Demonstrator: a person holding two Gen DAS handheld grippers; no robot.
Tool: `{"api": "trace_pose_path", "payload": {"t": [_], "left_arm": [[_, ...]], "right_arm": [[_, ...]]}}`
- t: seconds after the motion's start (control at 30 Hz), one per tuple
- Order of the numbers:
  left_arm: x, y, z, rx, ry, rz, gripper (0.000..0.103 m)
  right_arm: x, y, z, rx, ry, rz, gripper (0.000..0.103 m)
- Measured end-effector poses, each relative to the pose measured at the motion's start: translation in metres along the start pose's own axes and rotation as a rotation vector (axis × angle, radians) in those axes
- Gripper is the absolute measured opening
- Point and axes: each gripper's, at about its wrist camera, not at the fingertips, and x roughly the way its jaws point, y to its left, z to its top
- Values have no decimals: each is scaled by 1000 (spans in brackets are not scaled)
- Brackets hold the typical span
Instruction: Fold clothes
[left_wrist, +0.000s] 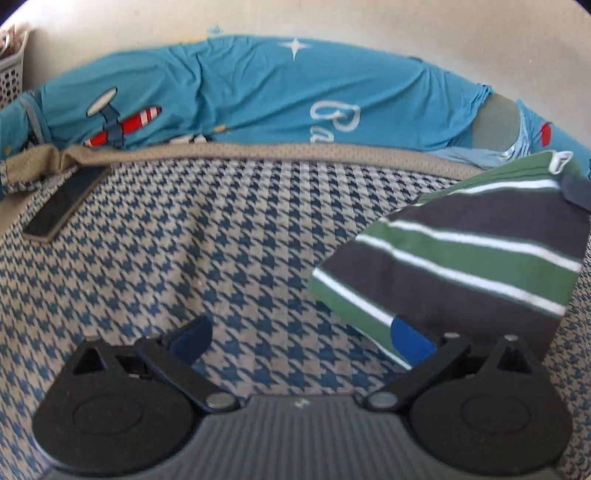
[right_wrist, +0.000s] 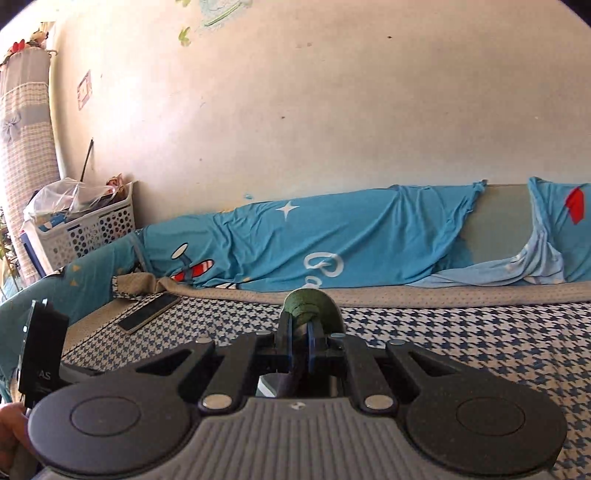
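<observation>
Left wrist view: the left claw (left_wrist: 303, 339) is seen spread wide and empty above a houndstooth bed cover (left_wrist: 184, 240), its blue pads well apart. The striped garment (left_wrist: 461, 251), banded in green, dark grey and white, is held up at the right of this view, its lower corner hanging just in front of the right-hand pad (left_wrist: 412, 341); whether cloth and pad touch cannot be told through the blur.

In the right wrist view the right claw (right_wrist: 300, 338) is pressed together on a bunched green fold of the garment (right_wrist: 308, 301), the rest of which drops out of sight below the fingers. A phone (right_wrist: 149, 312) lies at the far left of the bed, and a blue printed sheet (right_wrist: 332, 243) is draped along the wall behind.

The step in hand is judged to be a lift of the garment so that it can be spread for folding. It would be done well if the pinch on the right were kept firm and the free corner were taken by the left claw close to its edge, with only one layer caught. The two grips should then be drawn apart until the cloth hangs flat, before it is laid on the cover clear of the phone.
</observation>
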Motion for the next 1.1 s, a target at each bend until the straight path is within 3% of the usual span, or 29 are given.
{"api": "trace_pose_path", "payload": {"t": [0.03,0.2,0.33,0.53,0.63,0.87,1.1], "left_arm": [[6,-3,-2,-10,17,-7,103],[23,-28,-9,29,40,17,103],[33,-33,-9,6,64,19,103],[27,-17,2,-101,48,-22,103],[23,-3,11,-158,27,-27,103],[57,2,23,-198,138,-172,103],[58,-6,18,-196,119,-178,103]], "right_arm": [[-1,-8,-2,13,14,-23,8],[15,-36,-38,39,244,-186,10],[23,-51,-65,70,394,-211,11],[11,-58,-63,75,335,-196,14],[15,-79,-62,235,323,-187,18],[35,-111,-77,515,335,-178,19],[44,-128,-92,740,319,-98,19]]}}
